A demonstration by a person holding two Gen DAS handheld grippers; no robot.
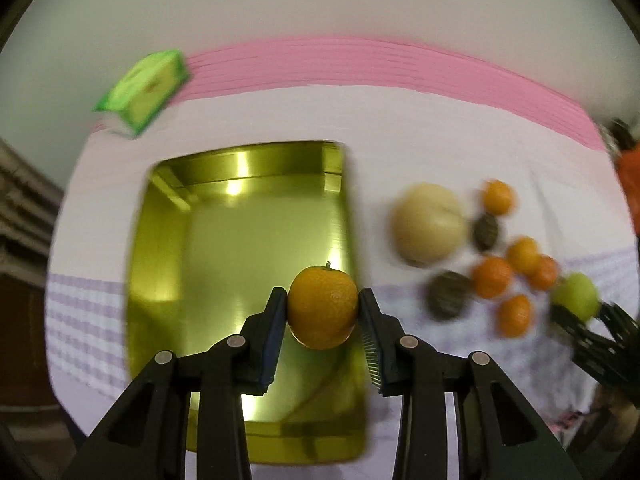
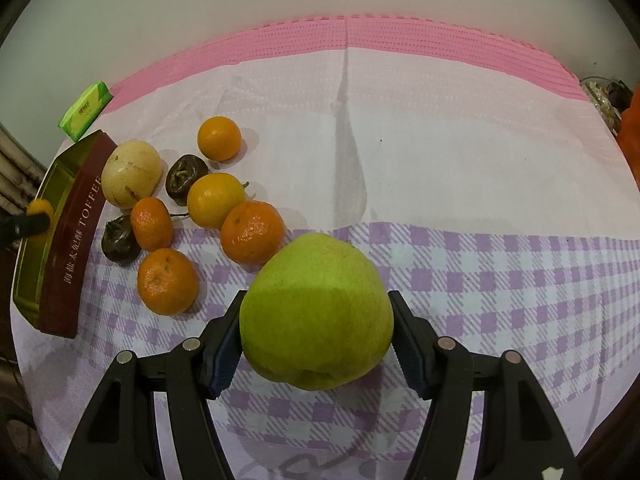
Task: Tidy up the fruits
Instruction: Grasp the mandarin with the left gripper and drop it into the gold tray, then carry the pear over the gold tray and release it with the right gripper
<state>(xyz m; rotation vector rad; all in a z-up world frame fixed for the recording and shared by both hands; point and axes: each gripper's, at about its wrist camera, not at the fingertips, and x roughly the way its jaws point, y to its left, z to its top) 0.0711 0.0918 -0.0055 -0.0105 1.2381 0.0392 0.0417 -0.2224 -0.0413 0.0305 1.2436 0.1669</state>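
Observation:
My left gripper (image 1: 323, 306) is shut on a small orange (image 1: 322, 306) and holds it above the gold tin tray (image 1: 168, 240), near its right side. My right gripper (image 2: 316, 320) is shut on a green pear (image 2: 316, 312) above the checked cloth. In the right wrist view the tray (image 2: 64, 240) stands at the far left, with the left gripper's orange (image 2: 39, 210) over it. Beside the tray lie a pale round fruit (image 2: 132, 172), several oranges (image 2: 252, 230) and two dark wrinkled fruits (image 2: 185, 178). In the left wrist view the pear (image 1: 576, 294) shows at the right.
A green tissue pack (image 2: 86, 110) lies at the back left by the wall; it also shows in the left wrist view (image 1: 146, 90). A pink mat (image 2: 360, 36) lines the table's far edge. Dark clutter and something orange (image 2: 630, 120) sit at the far right.

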